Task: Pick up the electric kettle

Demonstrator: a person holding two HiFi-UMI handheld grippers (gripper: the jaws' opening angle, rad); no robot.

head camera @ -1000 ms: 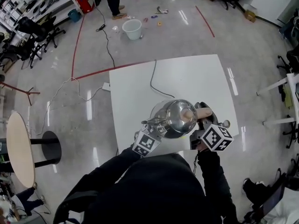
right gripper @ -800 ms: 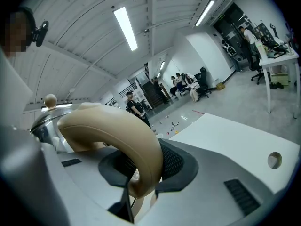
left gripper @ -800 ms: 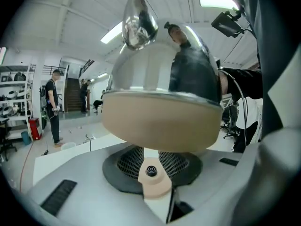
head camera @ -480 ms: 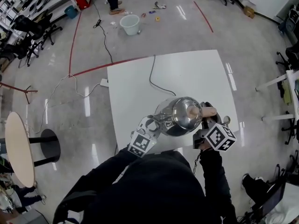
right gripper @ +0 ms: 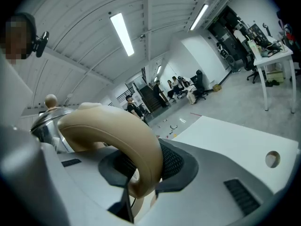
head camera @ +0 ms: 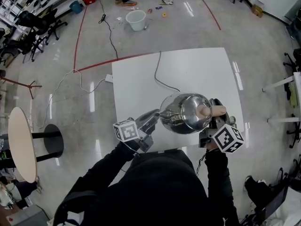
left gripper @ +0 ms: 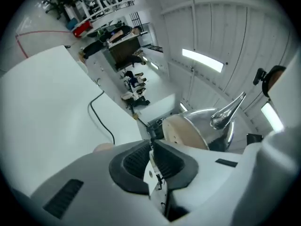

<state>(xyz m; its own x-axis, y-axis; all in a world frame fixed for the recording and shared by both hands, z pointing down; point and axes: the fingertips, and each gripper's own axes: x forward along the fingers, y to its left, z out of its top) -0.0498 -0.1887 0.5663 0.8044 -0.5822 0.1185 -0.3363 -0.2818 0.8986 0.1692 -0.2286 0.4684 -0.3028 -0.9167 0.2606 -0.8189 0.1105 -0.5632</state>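
A shiny steel kettle [head camera: 184, 113] with a beige knob and a beige handle [right gripper: 117, 135] hangs over the near edge of the white table [head camera: 188, 65]. My right gripper [head camera: 212, 122] is shut on the handle, its pads [right gripper: 171, 161] clamping the curved grip from both sides. My left gripper [head camera: 153, 116] sits just left of the kettle, apart from it. Its jaws have just been closing, with nothing between them, and the pads [left gripper: 136, 159] meet at the tips. The left gripper view shows the kettle's spout [left gripper: 229, 111] and base beyond the left gripper [left gripper: 151, 145].
A black cord [head camera: 162, 76] runs across the table toward the kettle. On the floor stand a white bucket [head camera: 136, 19], a round side table [head camera: 19, 145] at the left, chairs at the far left, and another white table [head camera: 291, 84] at the right edge.
My left gripper has drawn back to the left, away from the kettle, and rolled so its marker cube faces up. The right gripper still holds the kettle by its handle.
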